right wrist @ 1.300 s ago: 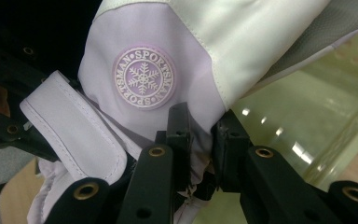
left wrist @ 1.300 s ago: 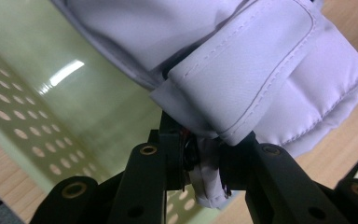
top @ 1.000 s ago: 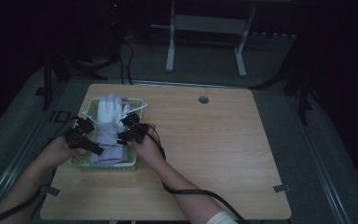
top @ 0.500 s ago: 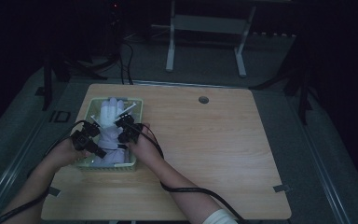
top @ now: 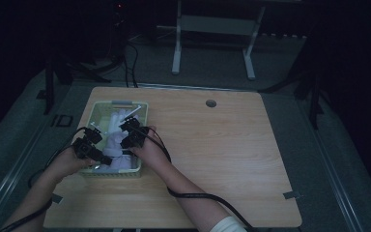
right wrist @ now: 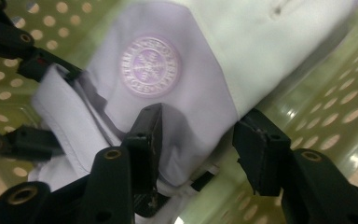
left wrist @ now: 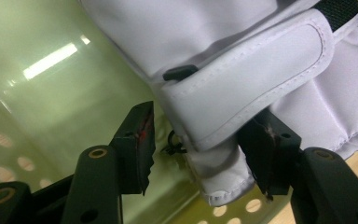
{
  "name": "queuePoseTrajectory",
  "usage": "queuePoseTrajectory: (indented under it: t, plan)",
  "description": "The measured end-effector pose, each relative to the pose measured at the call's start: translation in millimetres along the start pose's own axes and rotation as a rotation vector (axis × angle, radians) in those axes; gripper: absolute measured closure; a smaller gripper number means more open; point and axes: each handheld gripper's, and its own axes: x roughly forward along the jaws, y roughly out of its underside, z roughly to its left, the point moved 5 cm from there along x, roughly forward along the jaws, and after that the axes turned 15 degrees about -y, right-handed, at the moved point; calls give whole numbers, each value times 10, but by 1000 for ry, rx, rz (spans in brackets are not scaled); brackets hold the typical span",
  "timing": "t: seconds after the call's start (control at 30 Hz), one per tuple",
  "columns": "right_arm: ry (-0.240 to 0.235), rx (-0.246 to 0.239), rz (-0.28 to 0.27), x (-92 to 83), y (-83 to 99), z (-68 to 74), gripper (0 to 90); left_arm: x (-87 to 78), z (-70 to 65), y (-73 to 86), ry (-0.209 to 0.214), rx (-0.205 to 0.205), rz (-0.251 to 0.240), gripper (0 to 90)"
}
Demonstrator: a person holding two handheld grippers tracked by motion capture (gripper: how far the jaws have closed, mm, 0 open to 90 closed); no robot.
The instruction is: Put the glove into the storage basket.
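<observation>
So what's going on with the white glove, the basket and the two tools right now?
White glove: lying in the basket, strap closed.
Green basket: upright on the table, glove inside.
Left tool: jaws just been opening; the cuff strap sits between them, with a gap at one jaw.
Right tool: jaws just been opening, apart around the glove's cuff, not pressing.
Table: flat, carrying the basket.

White glove (right wrist: 205, 70) with a lilac round emblem (right wrist: 150, 66), in a pale green basket (top: 140, 116) dotted with holes

Black left gripper (top: 107, 159) & right gripper (top: 124, 143), 2 ridged jaws each (brass-ringed screws), black cables.
</observation>
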Motion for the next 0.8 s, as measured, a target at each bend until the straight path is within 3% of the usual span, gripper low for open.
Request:
queuePoseTrajectory:
  t: [0.07,0.13,0.17,0.2,0.33,0.4,0.53,0.6,0.8]
  plan:
    - [-5,-22,-4,-37,-17,-3,453,-14,-27,-4,4,-4,-24,398]
    - [-13,-35,-17,-86,-41,-9,391,-33,-51,-13,-10,4,-58,259]
    - [-44,-45,-59,-158,-79,-11,357,-43,-60,-11,-14,10,-62,154]
    - [-44,-45,-59,-158,-79,-11,357,-49,-62,-12,-15,11,-71,154]
    - [-78,-68,-120,-287,-129,-16,245,-137,-11,-21,-14,-53,-137,145]
    - [-107,-110,-118,-339,-121,0,179,-197,36,-17,-34,-84,-178,146]
    - [-94,-153,-120,-398,-104,7,179,-328,66,-19,-47,-136,-296,109]
    - [-103,-158,-123,-418,-94,9,171,-382,37,-26,-60,-137,-333,22]
    - [-113,-181,-120,-457,-57,1,166,-447,-135,-51,-118,-79,-355,19]
